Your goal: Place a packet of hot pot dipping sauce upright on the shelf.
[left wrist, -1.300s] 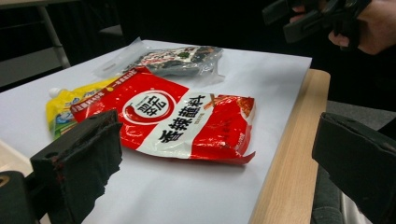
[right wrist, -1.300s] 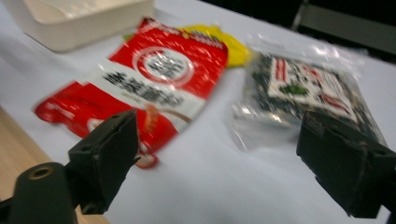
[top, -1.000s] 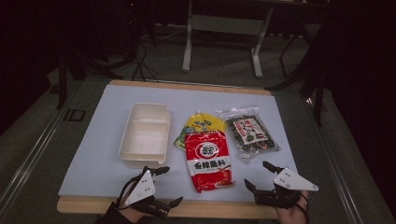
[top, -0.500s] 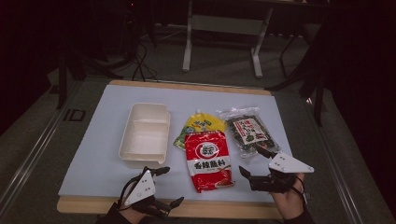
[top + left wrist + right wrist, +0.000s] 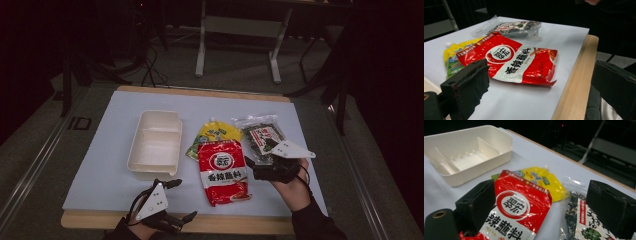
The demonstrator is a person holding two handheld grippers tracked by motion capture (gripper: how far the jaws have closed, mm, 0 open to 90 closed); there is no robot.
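The right tongs [image 5: 261,159] have moved in from the near right edge over the last second and now hover wide open over the gap between the red packet [image 5: 223,171] and the seaweed bag [image 5: 261,138], holding nothing. In the right gripper view the jaws frame the red packet's top [image 5: 517,206] on one side and the seaweed bag [image 5: 584,220] on the other, with the yellow pouch [image 5: 541,180] beyond. That advance suggests a pick is being lined up, most likely on the red packet or the seaweed bag; which one I cannot tell yet.

The left tongs [image 5: 181,200] have stayed put at the near edge, open and empty, left of the red packet [image 5: 514,61].

The white tray [image 5: 135,160], two compartments, sits empty at the far left of the packets, a likely place for them. The red packet lies flat mid-table, overlapping the yellow pouch [image 5: 216,134].
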